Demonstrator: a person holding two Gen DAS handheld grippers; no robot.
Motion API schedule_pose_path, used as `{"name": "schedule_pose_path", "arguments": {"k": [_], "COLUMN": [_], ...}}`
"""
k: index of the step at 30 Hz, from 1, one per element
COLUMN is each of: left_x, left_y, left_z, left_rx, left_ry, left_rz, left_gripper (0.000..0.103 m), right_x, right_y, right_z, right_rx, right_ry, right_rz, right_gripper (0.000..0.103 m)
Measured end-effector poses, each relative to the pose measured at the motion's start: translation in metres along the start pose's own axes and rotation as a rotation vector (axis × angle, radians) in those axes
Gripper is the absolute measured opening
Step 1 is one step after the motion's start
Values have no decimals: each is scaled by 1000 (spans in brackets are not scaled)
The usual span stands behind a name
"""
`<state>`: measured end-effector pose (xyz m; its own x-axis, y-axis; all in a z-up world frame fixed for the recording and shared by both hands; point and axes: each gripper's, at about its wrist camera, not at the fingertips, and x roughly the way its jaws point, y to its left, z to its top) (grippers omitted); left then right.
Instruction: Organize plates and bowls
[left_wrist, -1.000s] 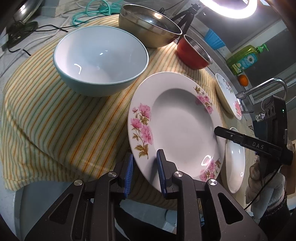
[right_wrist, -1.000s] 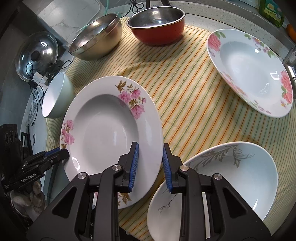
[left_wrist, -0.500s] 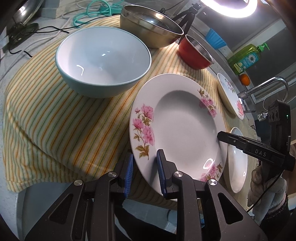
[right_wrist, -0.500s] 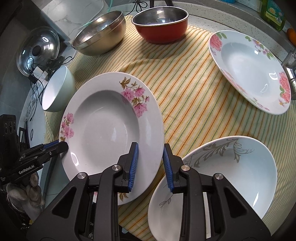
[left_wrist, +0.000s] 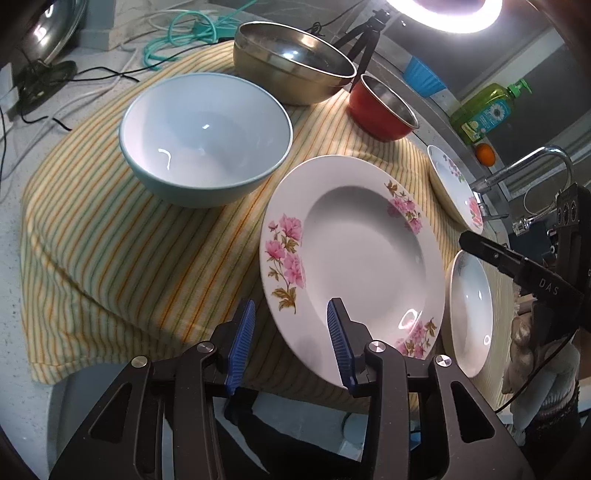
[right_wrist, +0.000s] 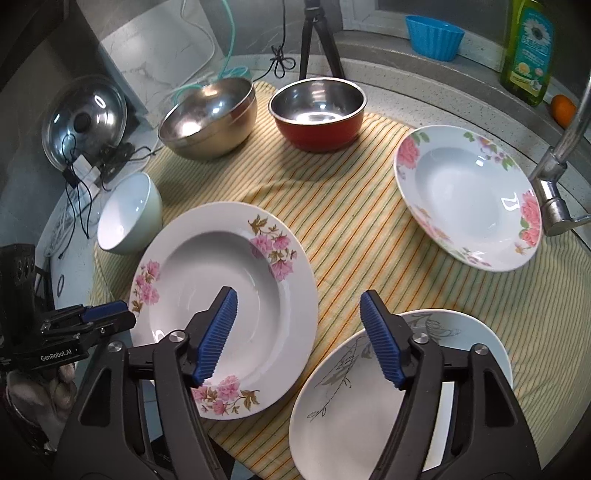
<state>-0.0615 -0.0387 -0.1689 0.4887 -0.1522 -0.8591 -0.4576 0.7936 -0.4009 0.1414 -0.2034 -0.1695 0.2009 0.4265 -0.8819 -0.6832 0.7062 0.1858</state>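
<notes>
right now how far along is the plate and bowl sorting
Nothing is stacked yet. The pink-flower plate lies flat on the striped cloth; both the left gripper and right gripper have just been opening, holding nothing. Left: the rose plate, grey-leaf plate, blue bowl, steel bowl and red bowl sit apart.

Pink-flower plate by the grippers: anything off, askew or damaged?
No damage visible. The pink-flower plate overhangs the near edge of the striped cloth, its rim past the counter. Bowls stand upright; nothing spilled.
</notes>
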Motion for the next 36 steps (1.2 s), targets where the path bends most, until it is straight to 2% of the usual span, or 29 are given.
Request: {"name": "schedule_pose_path", "arguments": {"k": [3,8,14,18,23,29,36], "left_x": [-9,-26,-36,-35,-31,-23,-10], "left_y": [0,-4,-19,-34,-54,-84,-122], "left_z": [-2,1,14,25,39,58,69], "left_rx": [16,45,88,133,191,251,298], "left_ry": [-6,-42,-97,-116,-118,-123,-113], "left_rz": [1,9,-3,-20,-45,-93,-147], "left_gripper": [39,39,39,39,41,42,42], "right_x": [-13,-38,-70,-90,-104,-121,-130], "right_y": [-6,-18,-38,-52,-73,-103,-132], "right_z": [-3,-14,-26,-28,-30,-42,-45], "right_rx": [26,63,164,209,268,351,362], "right_ry": [-29,-98,-208,-258,-249,-296,-296], "right_rz": [18,10,-15,-68,-171,-165,-191], "right_gripper": [81,81,81,95,95,95,95]}}
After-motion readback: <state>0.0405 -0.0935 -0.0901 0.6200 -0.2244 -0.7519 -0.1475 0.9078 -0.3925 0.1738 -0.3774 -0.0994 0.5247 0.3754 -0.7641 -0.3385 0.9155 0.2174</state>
